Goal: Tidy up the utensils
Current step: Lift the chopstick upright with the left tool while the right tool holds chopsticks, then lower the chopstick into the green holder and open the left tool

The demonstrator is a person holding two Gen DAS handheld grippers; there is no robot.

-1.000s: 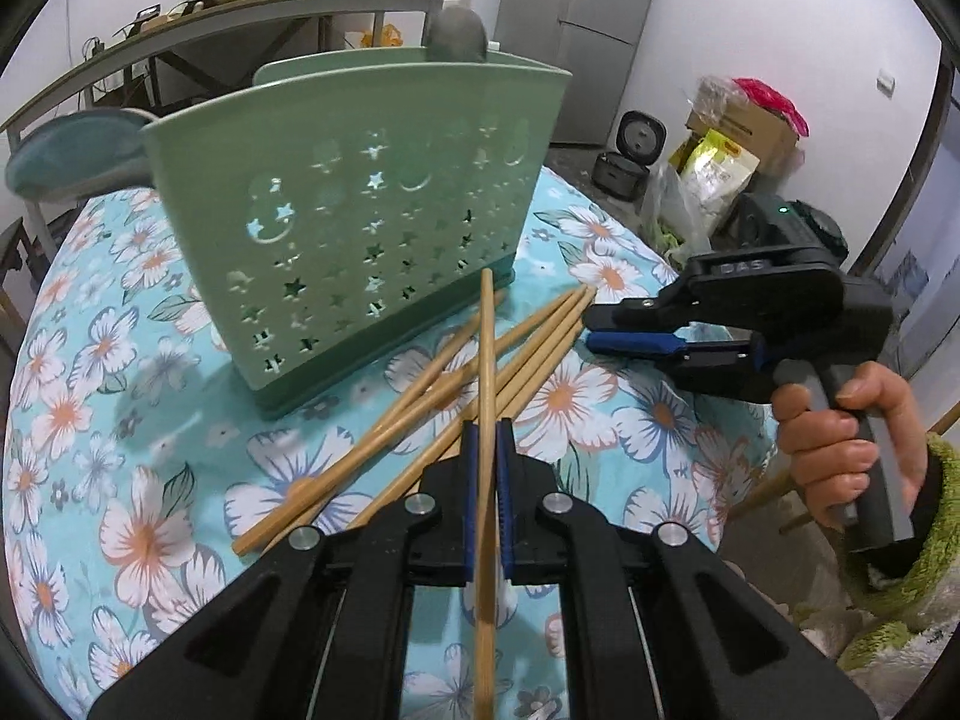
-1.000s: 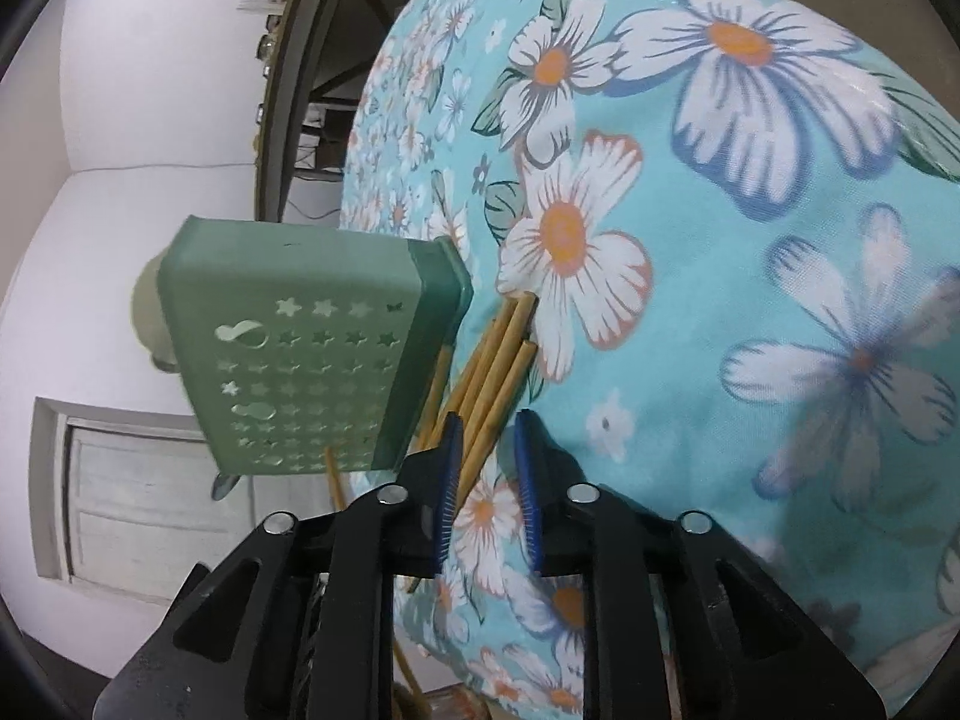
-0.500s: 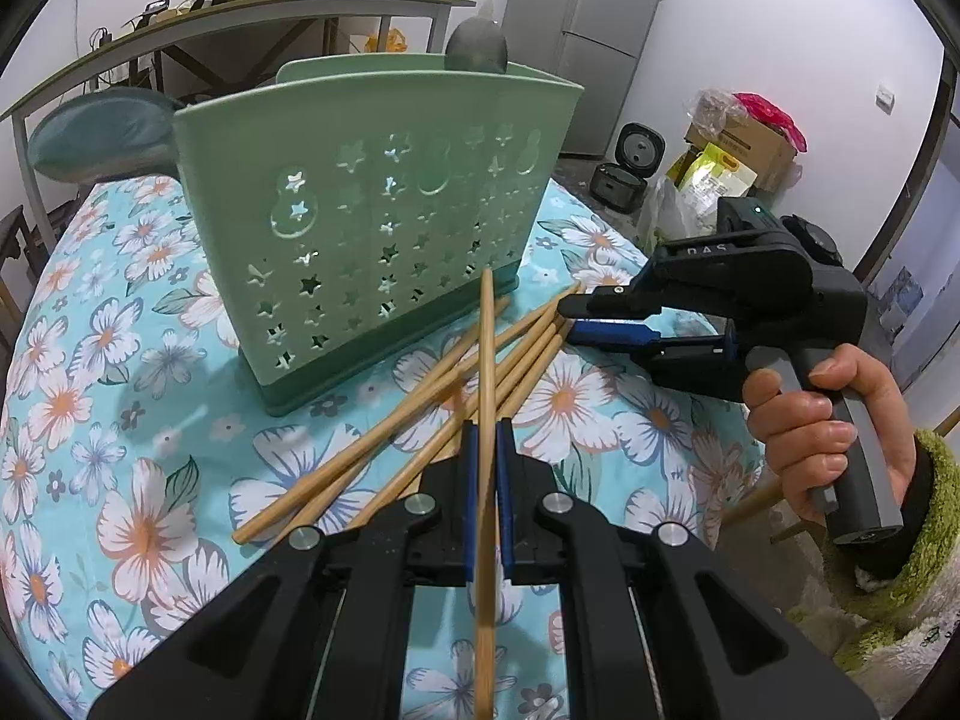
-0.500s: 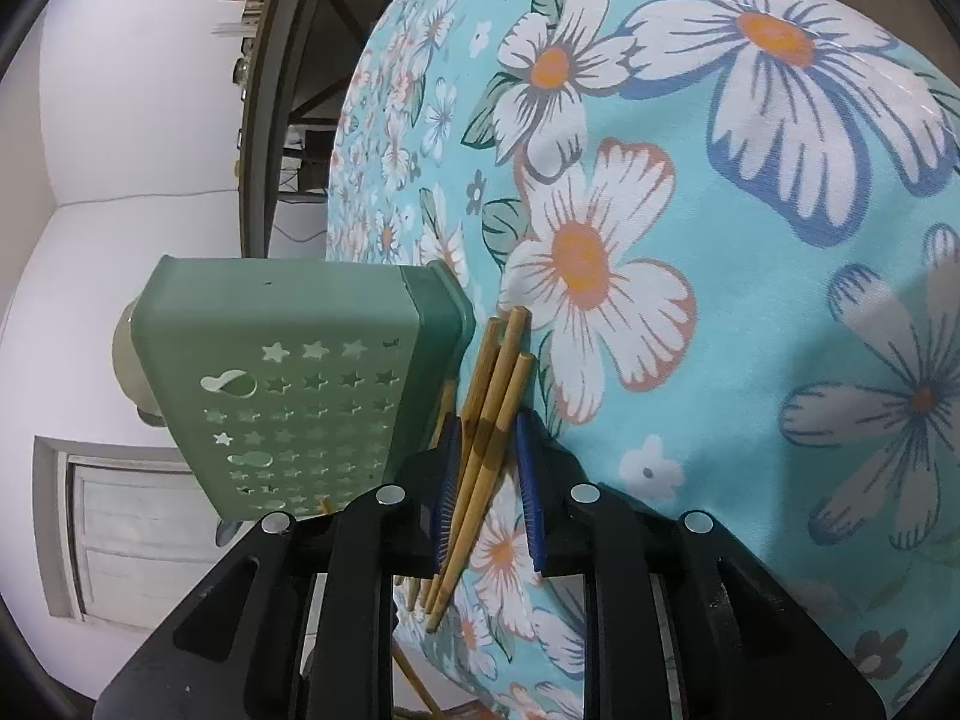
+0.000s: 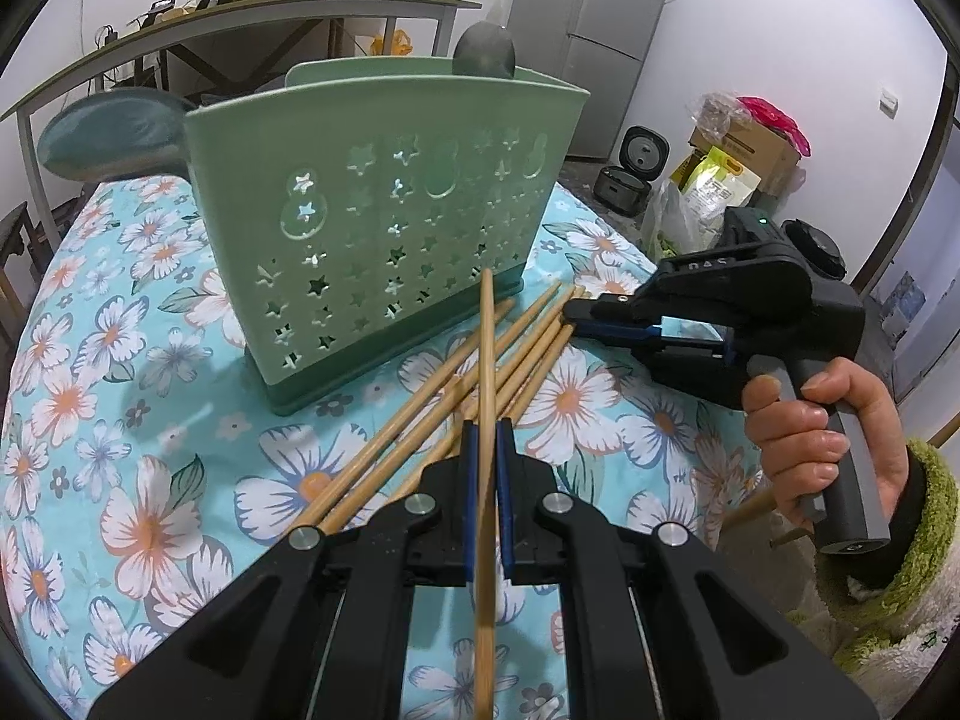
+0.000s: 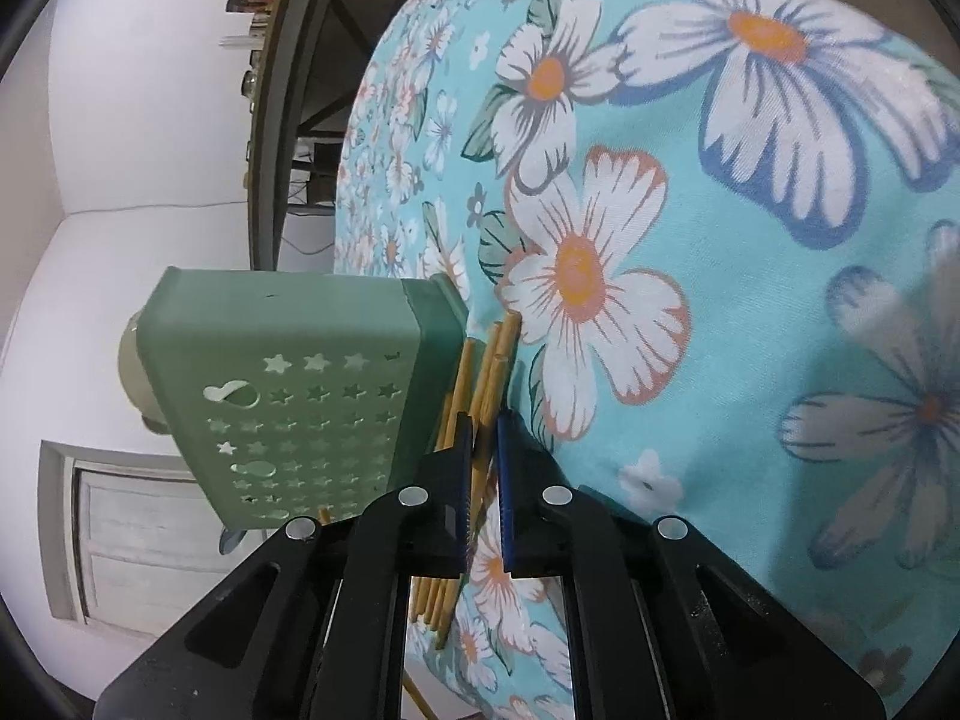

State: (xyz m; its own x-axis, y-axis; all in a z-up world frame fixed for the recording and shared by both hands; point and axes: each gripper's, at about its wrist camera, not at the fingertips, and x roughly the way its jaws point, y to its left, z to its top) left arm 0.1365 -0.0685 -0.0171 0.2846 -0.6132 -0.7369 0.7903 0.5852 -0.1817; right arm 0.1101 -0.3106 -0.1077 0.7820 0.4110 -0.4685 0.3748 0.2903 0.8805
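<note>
The left gripper (image 5: pixel 486 438) is clamped tight, while the right gripper (image 6: pixel 483 438), gripped by a hand (image 5: pixel 822 438), is closing.

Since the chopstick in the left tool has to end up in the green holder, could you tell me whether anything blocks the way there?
Nothing visible does. The left tool is shut on one chopstick whose tip points at the holder's perforated front wall. The space above that wall to its open top is free. The loose chopsticks lie flat on the tablecloth.
</note>
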